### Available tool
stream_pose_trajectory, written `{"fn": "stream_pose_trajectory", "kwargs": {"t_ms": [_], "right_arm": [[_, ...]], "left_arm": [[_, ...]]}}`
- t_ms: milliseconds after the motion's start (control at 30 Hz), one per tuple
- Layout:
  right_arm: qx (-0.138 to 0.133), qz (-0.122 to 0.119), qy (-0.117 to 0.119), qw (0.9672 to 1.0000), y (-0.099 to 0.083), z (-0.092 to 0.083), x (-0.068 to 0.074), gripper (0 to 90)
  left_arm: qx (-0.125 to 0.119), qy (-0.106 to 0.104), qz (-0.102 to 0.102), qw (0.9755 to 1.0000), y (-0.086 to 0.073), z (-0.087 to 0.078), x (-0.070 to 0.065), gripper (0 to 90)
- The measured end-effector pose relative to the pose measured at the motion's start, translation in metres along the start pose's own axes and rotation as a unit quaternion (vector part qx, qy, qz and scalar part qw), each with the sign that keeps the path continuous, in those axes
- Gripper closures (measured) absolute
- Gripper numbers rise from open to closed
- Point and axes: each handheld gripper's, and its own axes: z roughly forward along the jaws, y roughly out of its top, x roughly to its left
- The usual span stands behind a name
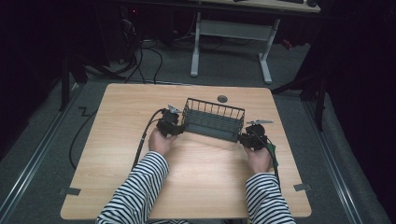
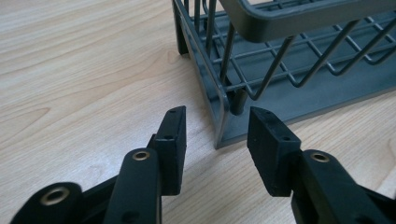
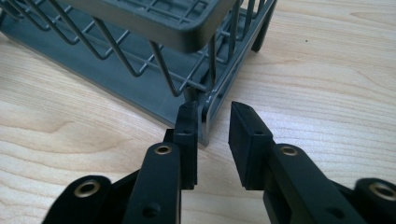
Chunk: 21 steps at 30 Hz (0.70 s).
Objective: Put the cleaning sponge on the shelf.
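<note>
Both hand-held grippers, left (image 2: 215, 128) and right (image 3: 214, 123), are sitting spread around the wire basket (image 1: 213, 120) corners; shallow bites are probably risking slipping off.

The table (image 1: 140, 186) is a pale wood-grain top with rounded corners, standing on grey carpeted floor (image 1: 46, 140). A dark grey wire basket (image 1: 213, 119) sits on it a little past the centre, toward twelve o'clock, its long side running from nine to three and skewed slightly. It rests on short feet and a solid base, with open wire walls under a thick rim. At twelve o'clock from the basket, near the far edge, a small round grey cable port (image 1: 222, 98) is set into the top.
</note>
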Motion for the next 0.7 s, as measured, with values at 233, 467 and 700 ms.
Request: {"fn": "stream_pose_trajectory", "kwargs": {"t_ms": [233, 467, 700], "right_arm": [[0.001, -0.001, 0.006, 1.0000, -0.0004, 0.0043, -0.0011, 80.0], [-0.001, -0.006, 0.008, 0.9999, 0.0000, 0.0063, 0.0012, 84.9], [0.000, -0.012, 0.005, 0.9999, 0.0001, 0.0061, 0.0018, 86.2]], "left_arm": [[0.003, -0.003, -0.002, 1.0000, -0.0017, 0.0043, 0.0015, 68.5], [0.000, -0.009, -0.005, 0.9999, -0.0017, 0.0050, 0.0032, 78.3], [0.003, -0.019, -0.002, 0.9998, -0.0021, 0.0057, 0.0025, 85.9]]}}
